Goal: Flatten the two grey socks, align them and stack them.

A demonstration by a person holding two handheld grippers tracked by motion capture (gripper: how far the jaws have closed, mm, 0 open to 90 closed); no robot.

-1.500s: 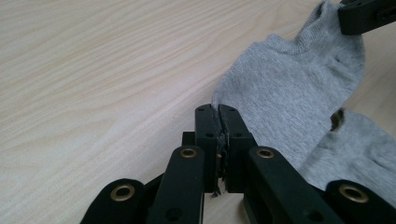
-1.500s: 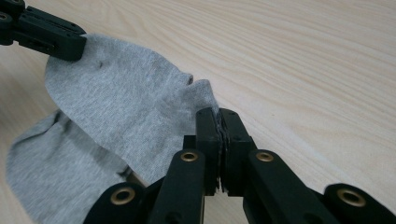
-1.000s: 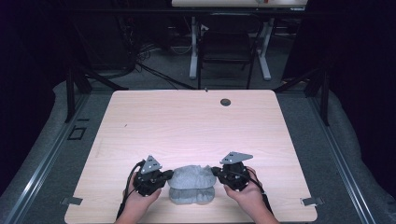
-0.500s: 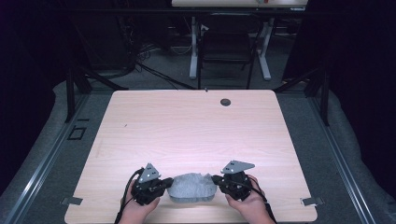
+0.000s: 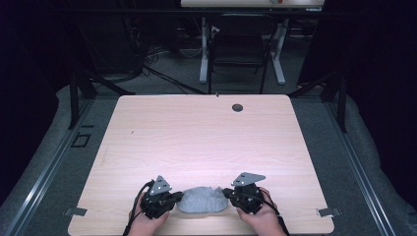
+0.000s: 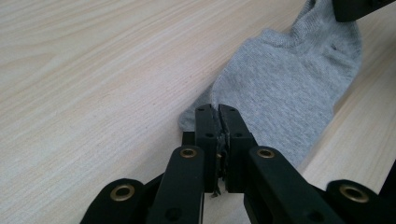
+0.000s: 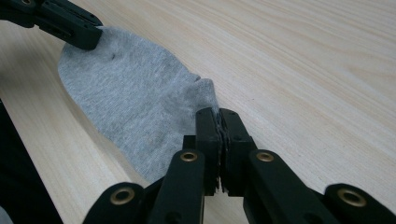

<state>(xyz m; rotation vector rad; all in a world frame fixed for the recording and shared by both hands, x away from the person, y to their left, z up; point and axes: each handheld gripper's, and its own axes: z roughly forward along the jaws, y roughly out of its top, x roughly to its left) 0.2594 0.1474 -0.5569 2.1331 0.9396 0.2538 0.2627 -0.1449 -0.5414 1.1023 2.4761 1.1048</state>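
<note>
Left gripper (image 5: pixel 173 200) and right gripper (image 5: pixel 230 193): both clamped on opposite ends of small grey knitted sock (image 5: pixel 200 199), drawn nearer the front edge of pale wooden table (image 5: pixel 206 137) than a second ago. Folded now, narrower; looks ready to set down.

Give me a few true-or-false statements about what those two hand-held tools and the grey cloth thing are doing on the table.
1. The left tool is clamped on an edge of the grey fabric sock. True.
2. The right tool hangs open above the sock. False: it is shut on the sock's other end.
3. The sock lies near the edge of the light wooden table closest to the person. True.
4. The sock is bright red. False: it is grey.
</note>
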